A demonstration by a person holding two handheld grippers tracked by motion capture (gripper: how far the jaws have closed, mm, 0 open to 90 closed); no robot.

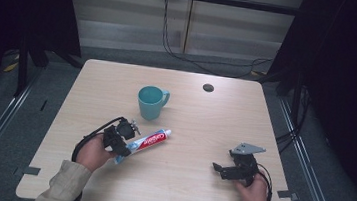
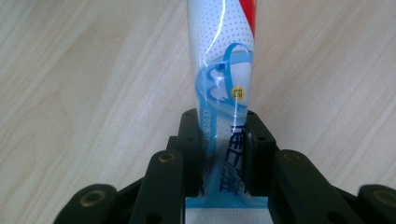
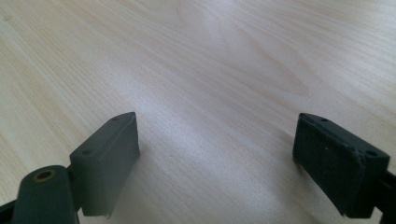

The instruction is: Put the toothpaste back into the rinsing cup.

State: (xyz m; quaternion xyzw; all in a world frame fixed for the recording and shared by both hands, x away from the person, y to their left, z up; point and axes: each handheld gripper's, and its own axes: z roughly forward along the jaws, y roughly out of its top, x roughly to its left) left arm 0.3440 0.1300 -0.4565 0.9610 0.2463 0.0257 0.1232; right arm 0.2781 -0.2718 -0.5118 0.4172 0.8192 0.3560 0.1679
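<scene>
A toothpaste tube [image 1: 148,140], white with red and blue print, lies on the wooden table [image 1: 194,127] with its cap toward the teal mug [image 1: 151,102]. My left gripper [image 1: 122,147] is shut on the tube's flat crimped end. In the left gripper view the tube [image 2: 224,70] runs up from between the two black pads [image 2: 191,140], which press on its blue-printed tail. My right gripper [image 1: 220,169] rests at the right near the front edge, held by a hand. In the right gripper view its jaws stand wide apart over bare wood, and the gripper [image 3: 217,161] is open.
The teal mug stands upright behind the tube, handle to the right. A dark round hole [image 1: 208,87] is set in the table's far right part. Black cables trail on the floor beyond the far edge.
</scene>
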